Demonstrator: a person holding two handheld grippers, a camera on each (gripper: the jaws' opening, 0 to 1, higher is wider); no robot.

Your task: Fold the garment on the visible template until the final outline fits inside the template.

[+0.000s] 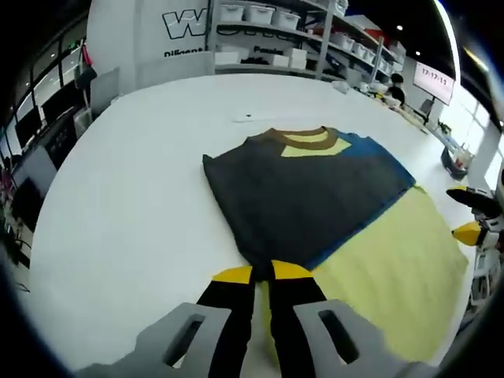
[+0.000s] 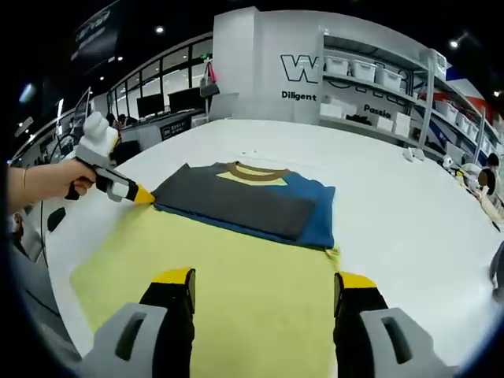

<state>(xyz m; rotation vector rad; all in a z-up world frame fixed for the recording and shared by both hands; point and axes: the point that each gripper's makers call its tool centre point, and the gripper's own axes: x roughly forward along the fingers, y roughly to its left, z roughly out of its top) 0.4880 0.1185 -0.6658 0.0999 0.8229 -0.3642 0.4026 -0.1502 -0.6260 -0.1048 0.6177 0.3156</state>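
A blue garment (image 1: 315, 197) with a brown collar lies on the pale yellow template (image 1: 394, 276), a dark grey panel folded across most of it. In the left gripper view my left gripper (image 1: 262, 273) is shut on the garment's near corner. The right gripper view shows the same gripper (image 2: 130, 190), held by a hand, pinching the left corner of the garment (image 2: 244, 201). My right gripper (image 2: 268, 279) hovers wide open over the bare template (image 2: 220, 276), short of the garment's near edge. It also enters the left gripper view at the right edge (image 1: 471, 214).
The white table (image 1: 142, 181) extends well beyond the template on all sides. Shelves with white bins (image 2: 370, 75) stand behind it. A person (image 2: 488, 189) is at the far right, and desks with monitors (image 2: 169, 102) lie to the far left.
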